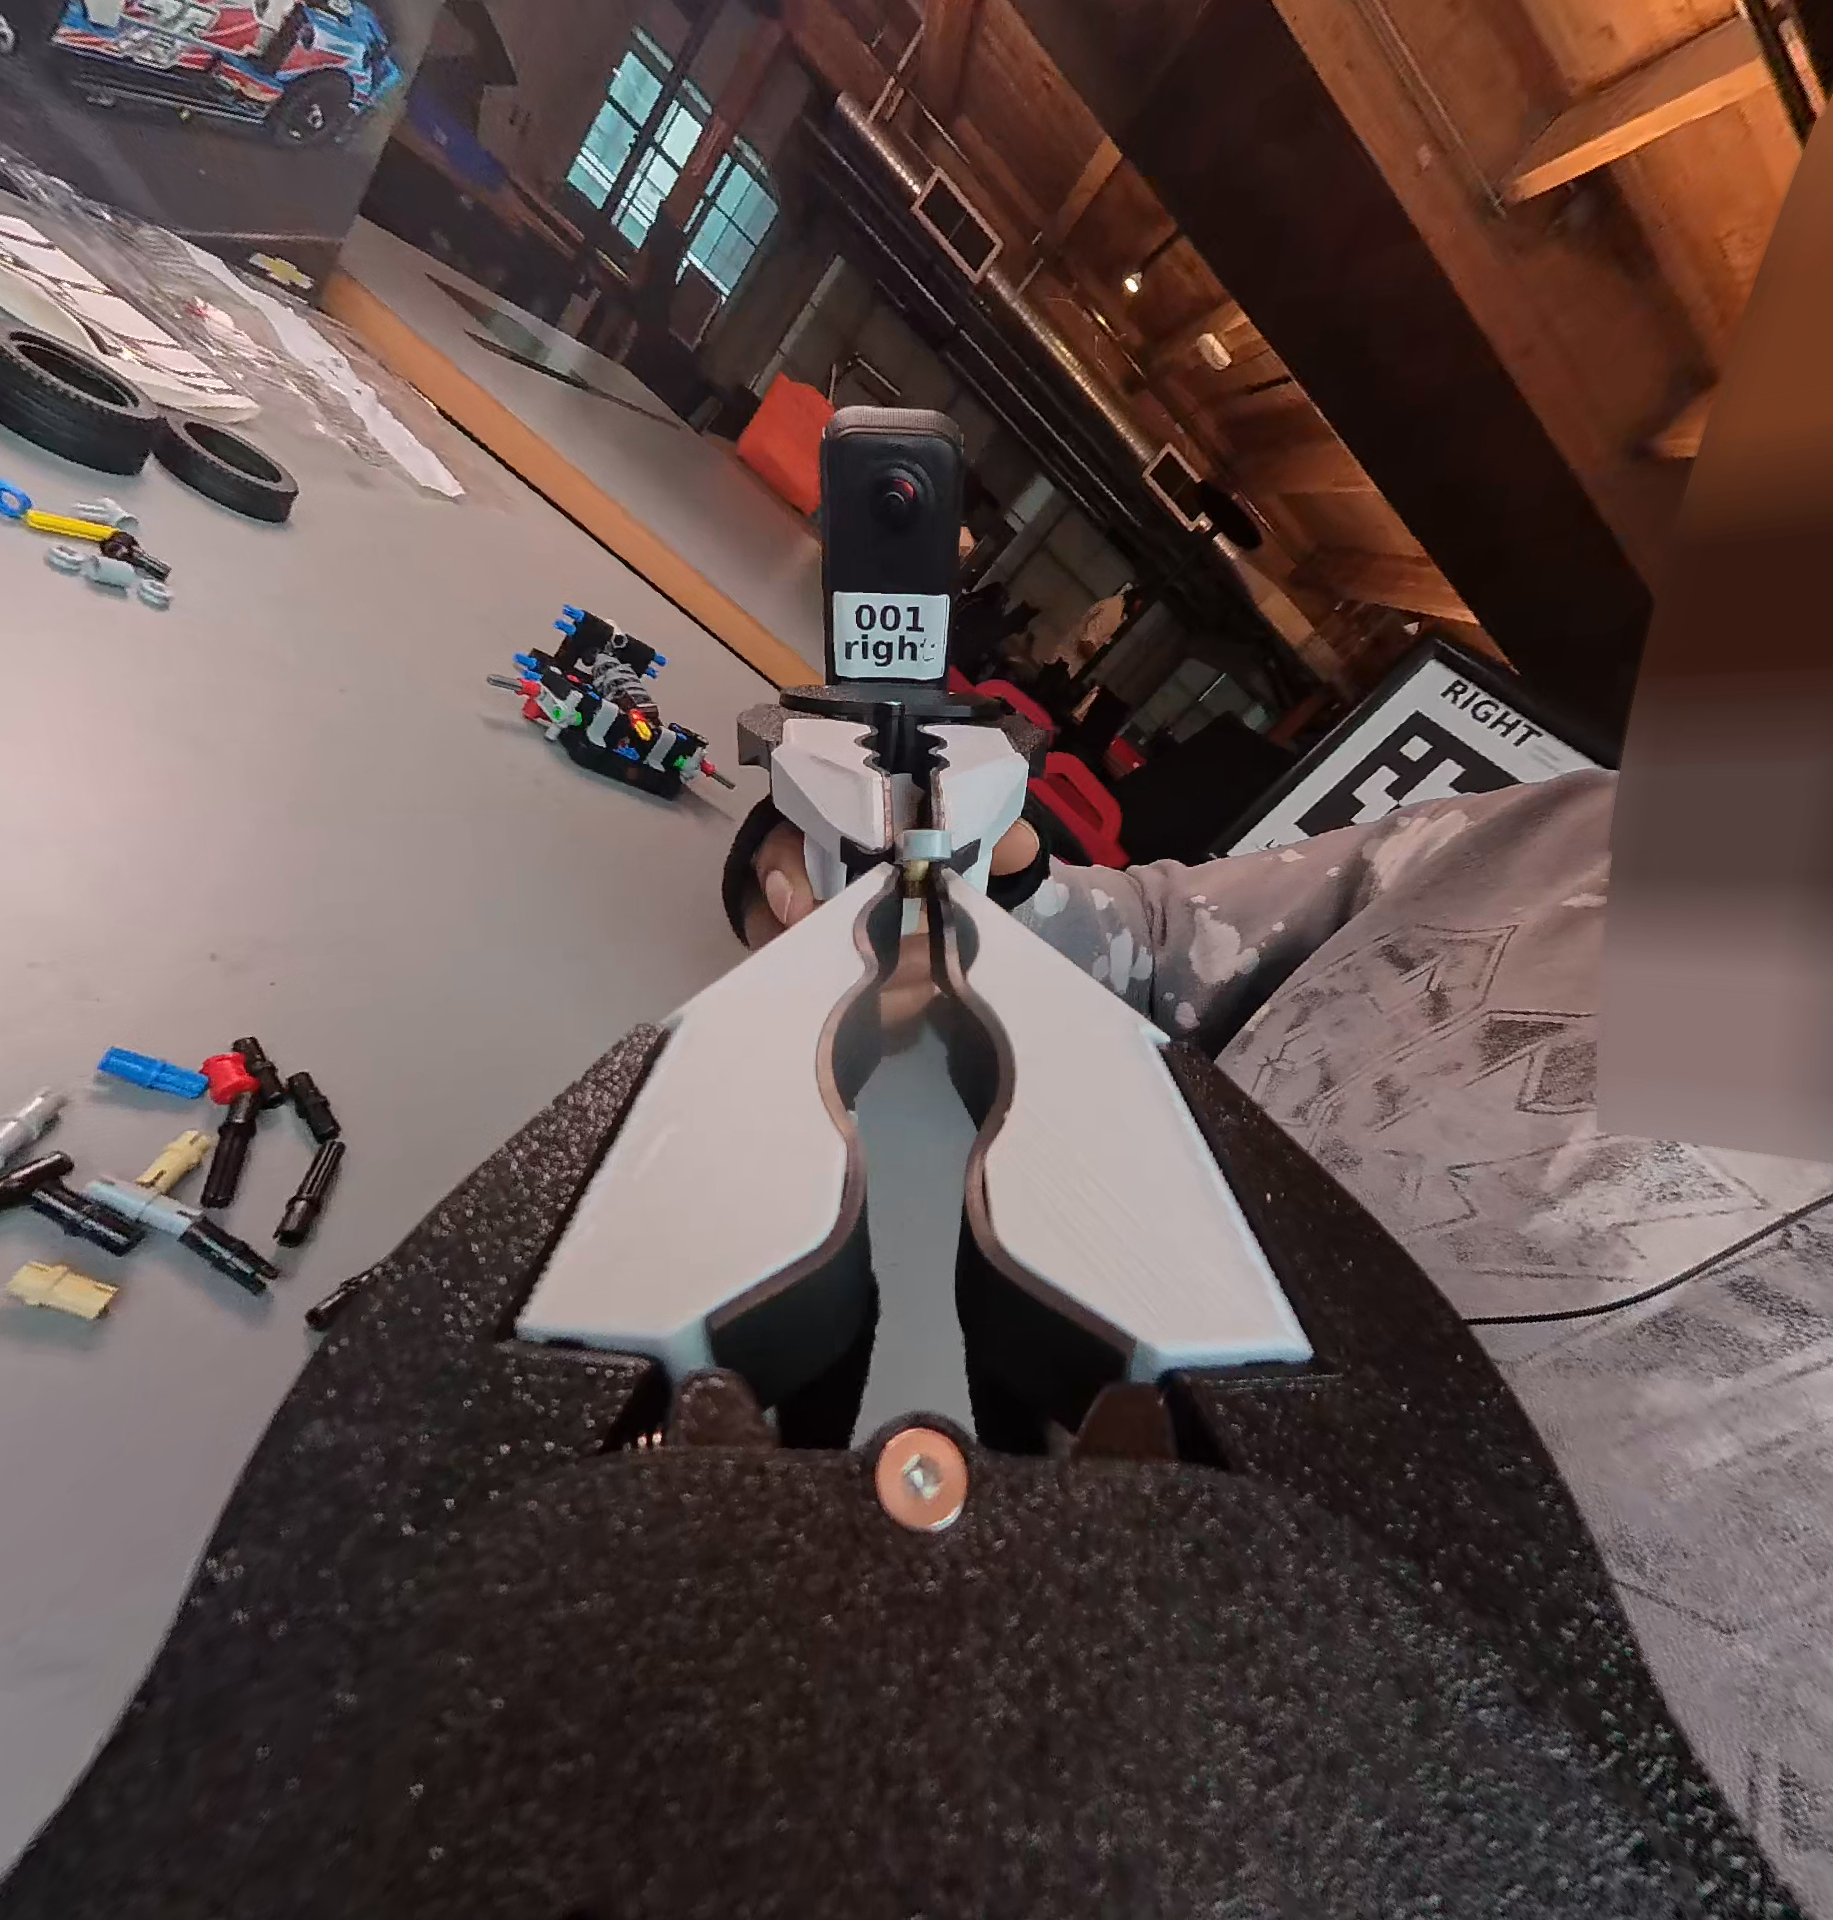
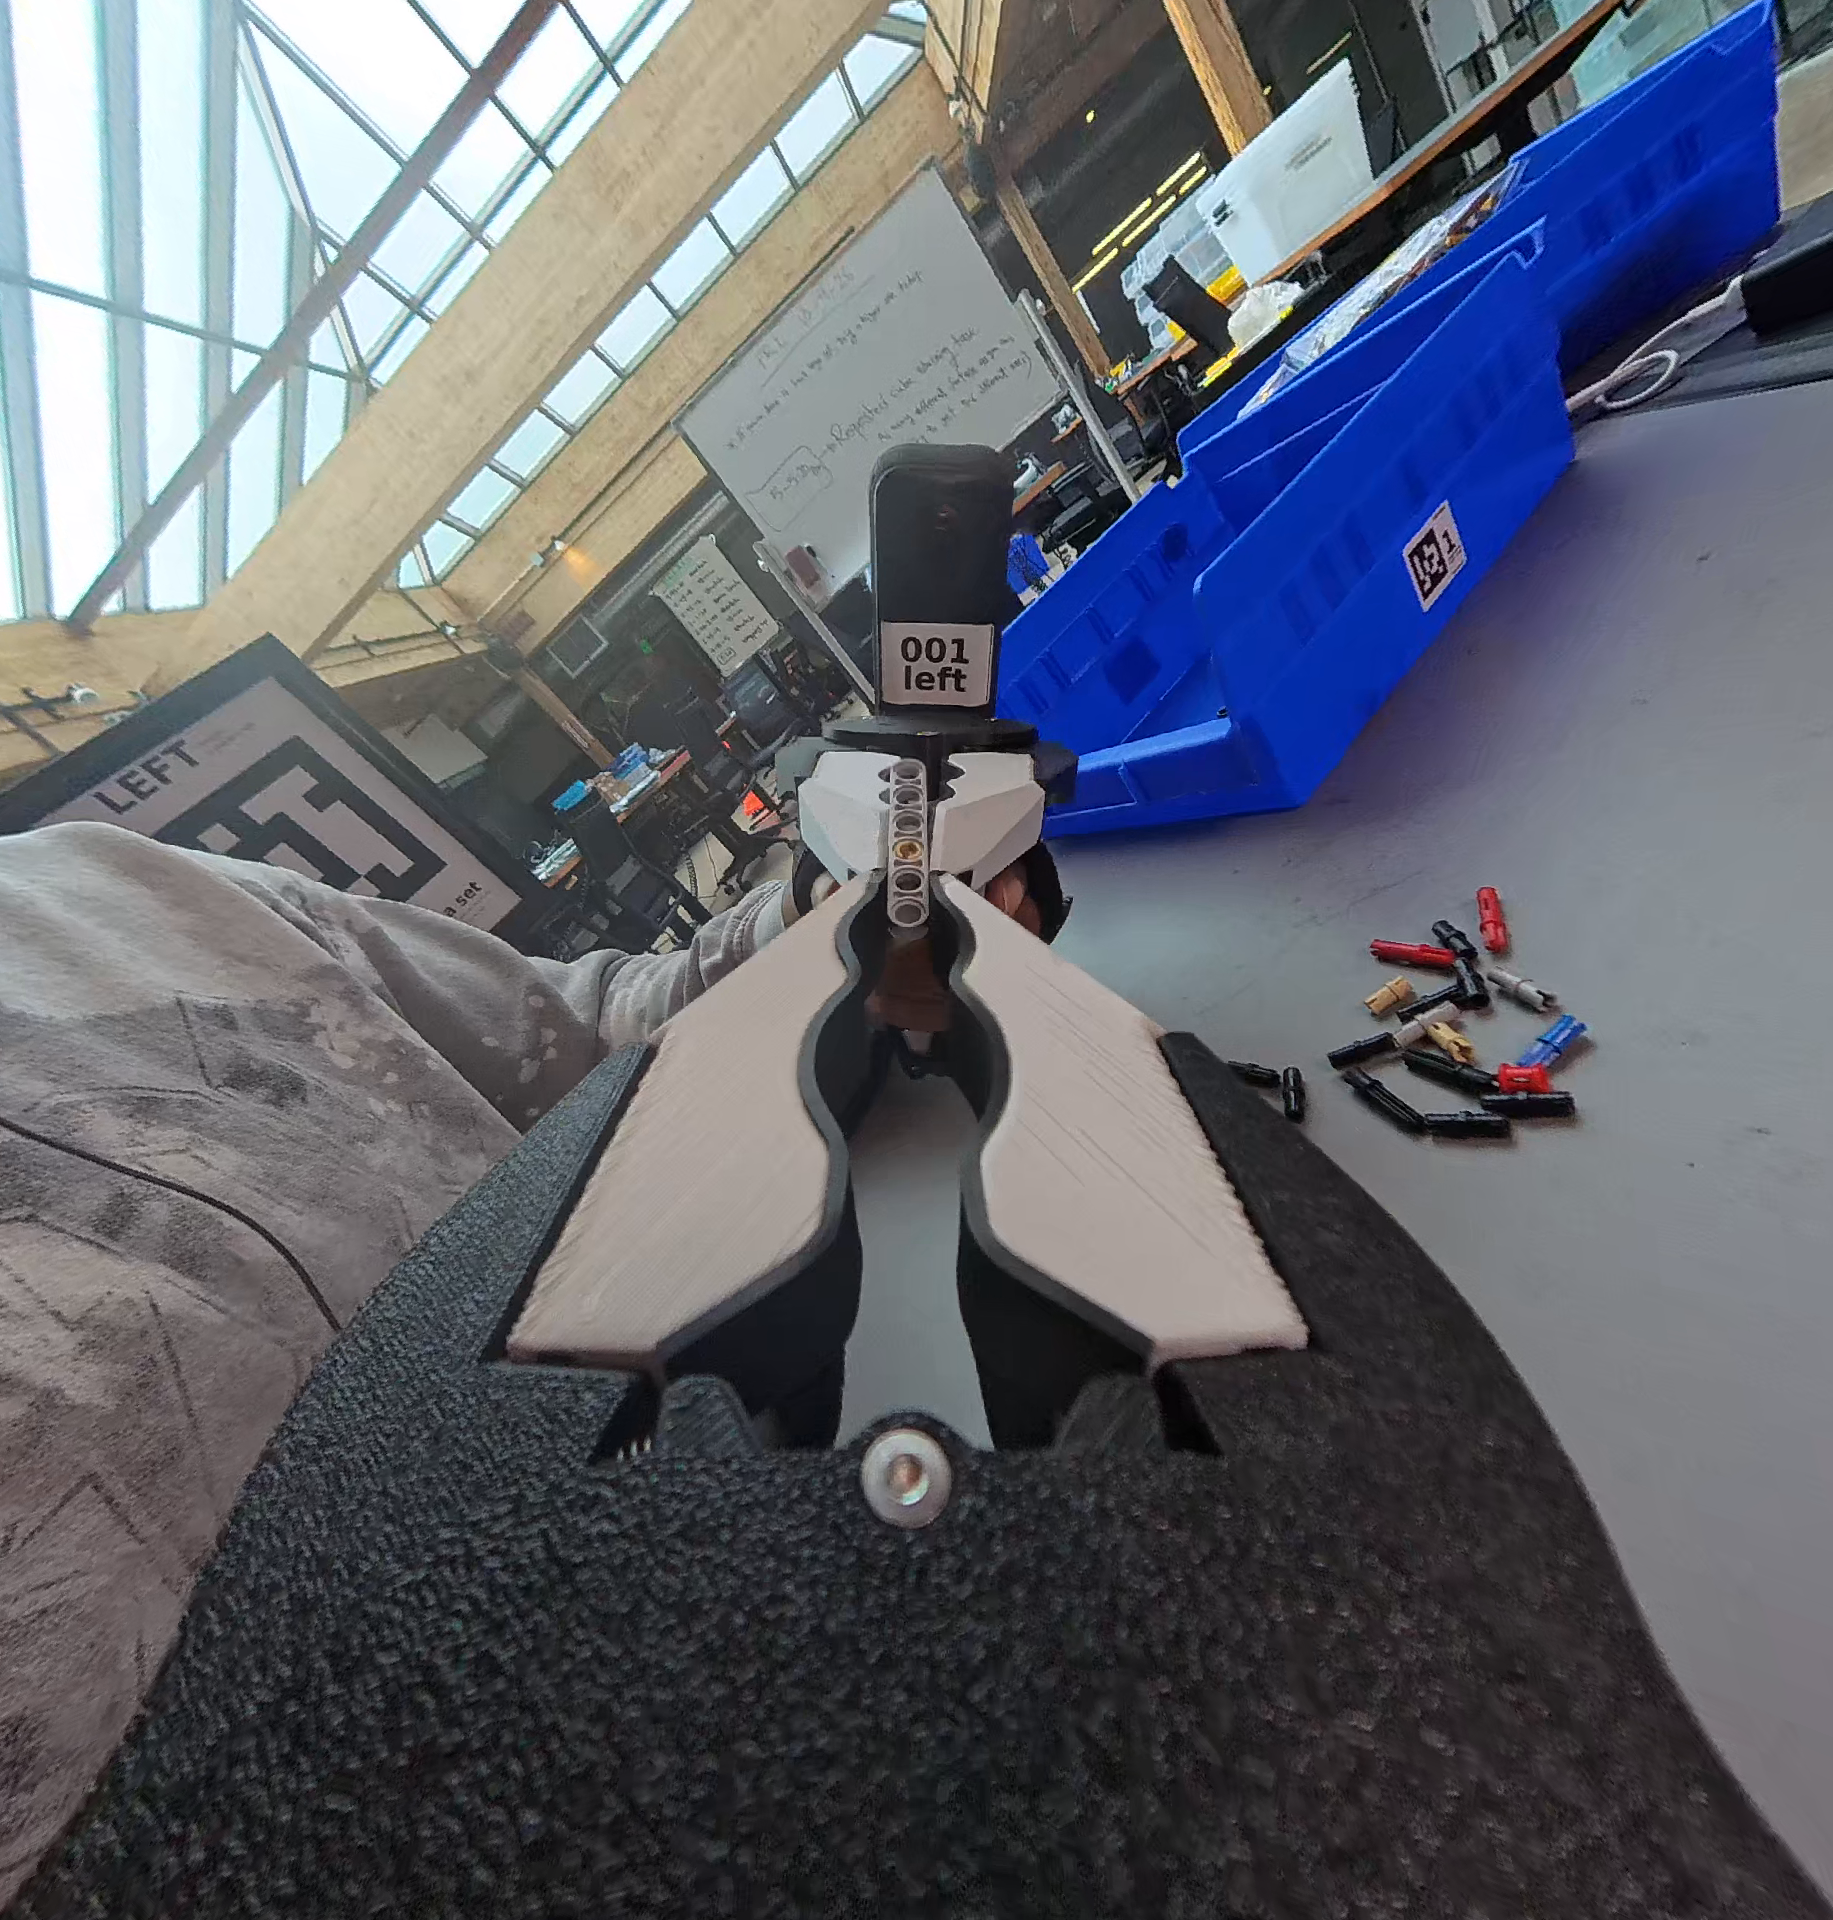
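Both grippers are meeting tip to tip above the grey table [image 1: 268,831]. The left gripper [image 1: 917,883] is clenching its fingers on a light grey beam [image 2: 906,836] with a row of holes, standing upright. The right gripper [image 2: 907,894] is pinching a small tan pin [image 1: 914,871], pressed into one of the beam's holes. Loose connector pins [image 2: 1452,1029] are lying scattered beside them; a partly built chassis [image 1: 611,707], two black tyres [image 1: 122,416] and blue bins [image 2: 1359,582] are sitting farther off.

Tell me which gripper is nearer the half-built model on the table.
Right. The right gripper is just beside the model; the left gripper, tip to tip with it, sits farther back.
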